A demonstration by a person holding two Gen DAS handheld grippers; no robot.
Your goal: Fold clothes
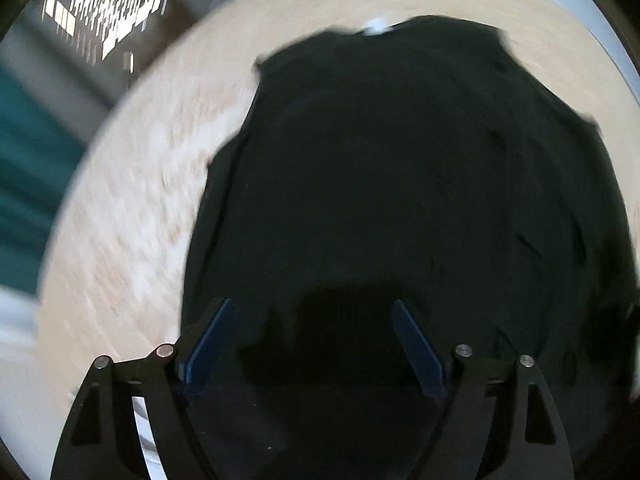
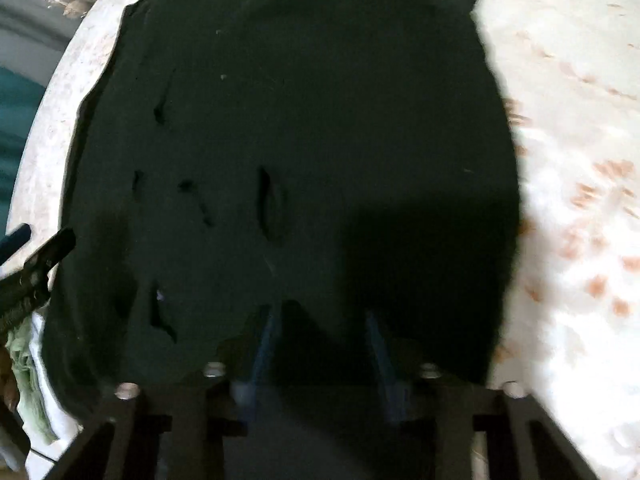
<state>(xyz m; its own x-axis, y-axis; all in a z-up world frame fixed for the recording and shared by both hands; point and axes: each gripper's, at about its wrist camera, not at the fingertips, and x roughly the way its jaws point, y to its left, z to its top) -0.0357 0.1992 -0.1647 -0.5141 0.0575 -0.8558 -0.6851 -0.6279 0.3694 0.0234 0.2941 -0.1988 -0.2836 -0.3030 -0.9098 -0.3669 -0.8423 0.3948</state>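
Observation:
A dark, nearly black garment [image 1: 400, 168] lies spread on a pale table [image 1: 132, 208], with a small white tag [image 1: 376, 26] at its far edge. My left gripper [image 1: 312, 308] hangs over the garment's near part, its blue pads [image 1: 212, 344] wide apart with nothing pinched between them. In the right wrist view the same garment [image 2: 300, 120] fills the middle, wrinkled on its left side. My right gripper [image 2: 320, 320] stands low over the garment's near edge with its pads [image 2: 262, 344] narrower but still apart. Deep shadow hides whether cloth rises between them. The left gripper [image 2: 42, 240] shows at the left edge.
The table top [image 2: 580, 200] is pale with reddish speckles and reaches far to the right of the garment. A light green cloth [image 2: 24, 376] lies bunched at the lower left of the right wrist view. Beyond the table's left rim I see a teal surface [image 1: 24, 168].

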